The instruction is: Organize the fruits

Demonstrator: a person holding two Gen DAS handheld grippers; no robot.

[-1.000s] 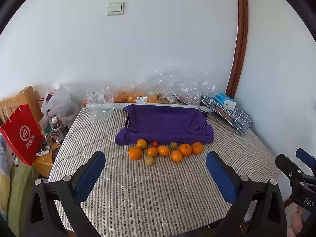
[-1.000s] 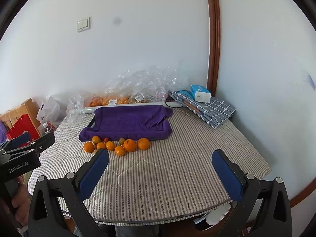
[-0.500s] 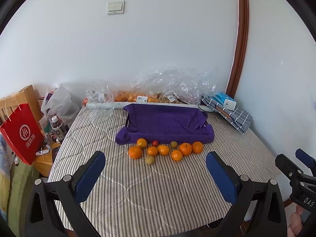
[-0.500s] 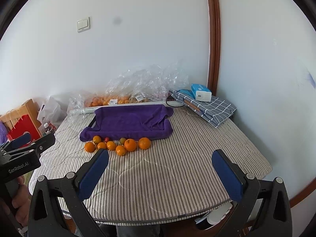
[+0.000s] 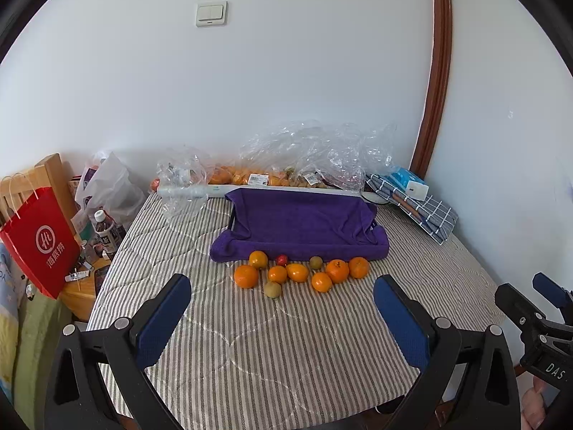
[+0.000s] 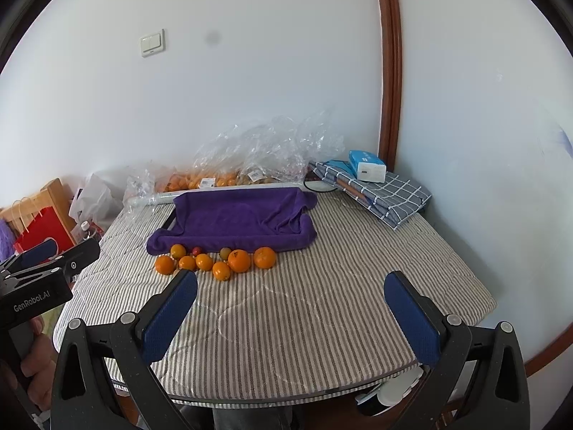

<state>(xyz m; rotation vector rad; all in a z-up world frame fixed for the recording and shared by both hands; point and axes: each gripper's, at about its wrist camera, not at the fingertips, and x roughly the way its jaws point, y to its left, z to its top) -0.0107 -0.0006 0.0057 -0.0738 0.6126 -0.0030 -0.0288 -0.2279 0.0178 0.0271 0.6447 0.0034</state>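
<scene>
The fruits [image 5: 299, 272] lie in a loose cluster on the striped tabletop [image 5: 272, 354], touching the near edge of the purple towel [image 5: 301, 224] draped over a tray: mostly oranges, a small red one and two greenish ones. From my left tongs [image 5: 283, 317] they sit at twelve o'clock; from my right tongs [image 6: 292, 311] at eleven. Both tongs hang spread wide with nothing between them, well short of the fruits. Plastic bags [image 5: 315, 150] lie beyond the towel, a folded checked cloth [image 6: 386, 193] at one o'clock.
</scene>
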